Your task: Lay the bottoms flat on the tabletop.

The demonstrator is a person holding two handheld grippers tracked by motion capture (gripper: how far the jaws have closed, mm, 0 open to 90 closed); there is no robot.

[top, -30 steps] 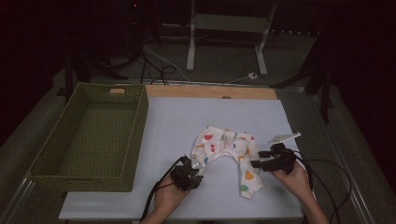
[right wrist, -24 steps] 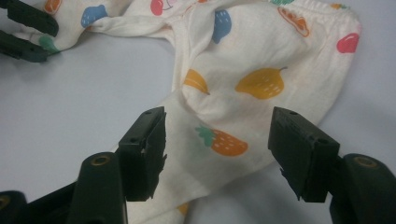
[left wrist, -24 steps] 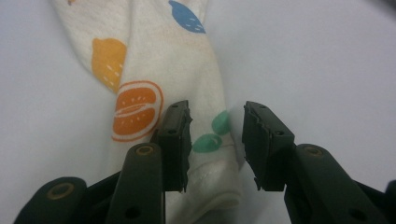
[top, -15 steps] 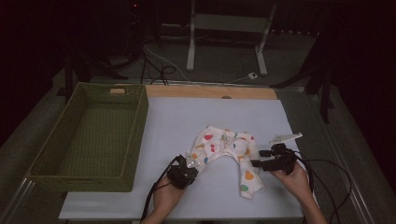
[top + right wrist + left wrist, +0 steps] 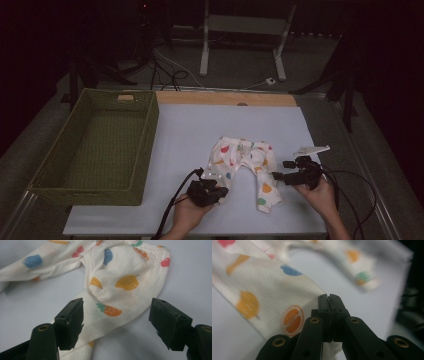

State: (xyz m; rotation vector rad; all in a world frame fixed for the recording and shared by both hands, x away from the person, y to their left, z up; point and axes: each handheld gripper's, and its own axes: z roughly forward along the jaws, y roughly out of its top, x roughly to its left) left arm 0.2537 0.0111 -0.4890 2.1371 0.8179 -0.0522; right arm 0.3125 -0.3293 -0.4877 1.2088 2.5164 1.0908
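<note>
One claw, the left claw (image 5: 329, 298), has clamped the baby trousers (image 5: 274, 287).

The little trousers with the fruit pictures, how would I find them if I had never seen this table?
Look at the pale blue table with the big green woven basket on its left. To the right of the basket, near the front edge, lie the little trousers, between two hands with black tongs. They are the one soft thing there: cream cloth dotted with bright fruit.
</note>
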